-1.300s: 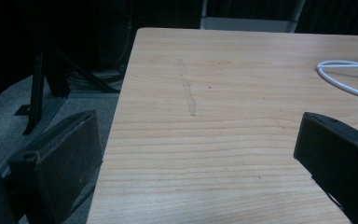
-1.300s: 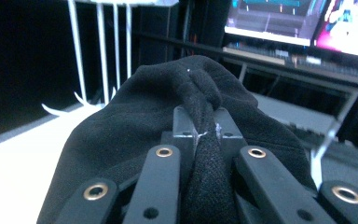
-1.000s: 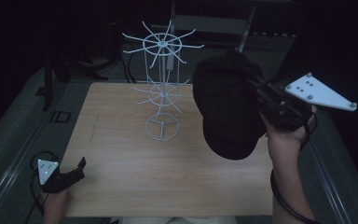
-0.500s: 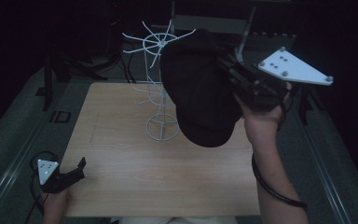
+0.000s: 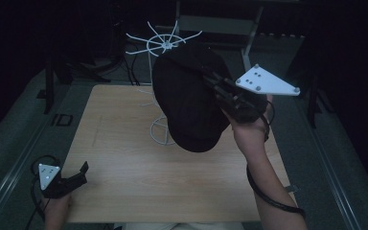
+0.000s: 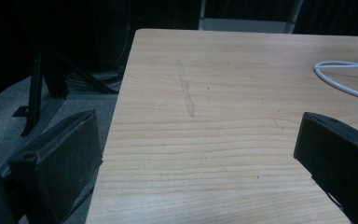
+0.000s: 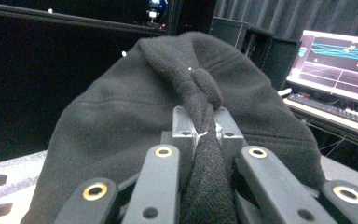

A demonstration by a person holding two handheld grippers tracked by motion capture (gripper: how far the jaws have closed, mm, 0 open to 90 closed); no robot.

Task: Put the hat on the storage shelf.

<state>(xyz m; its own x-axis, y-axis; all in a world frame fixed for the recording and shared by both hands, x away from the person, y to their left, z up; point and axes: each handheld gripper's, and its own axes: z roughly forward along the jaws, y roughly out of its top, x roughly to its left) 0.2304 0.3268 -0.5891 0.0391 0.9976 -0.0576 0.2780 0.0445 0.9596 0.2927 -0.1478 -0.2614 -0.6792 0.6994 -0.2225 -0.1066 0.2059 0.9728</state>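
Your left hand-held gripper point(image 5: 79, 173) sits idle at the near left corner of the bench point(image 5: 124, 191), jaws spread wide, nothing between them, bare wood ahead of it. Not part of the job right now.

Your right hand-held gripper point(image 5: 211, 81) is clenched on a fold of the black hat point(image 5: 187, 110); in the right gripper view the fabric point(image 7: 205, 154) is pinched tight between the jaws. So pickup is done, and the hat is off the bench, in the air and hanging in front of the white wire rack point(image 5: 165, 45).

What's left, as I read it: get the hat over the rack's top spokes or a hook, settle it, release. I can't tell if the cloth touches the rack yet.
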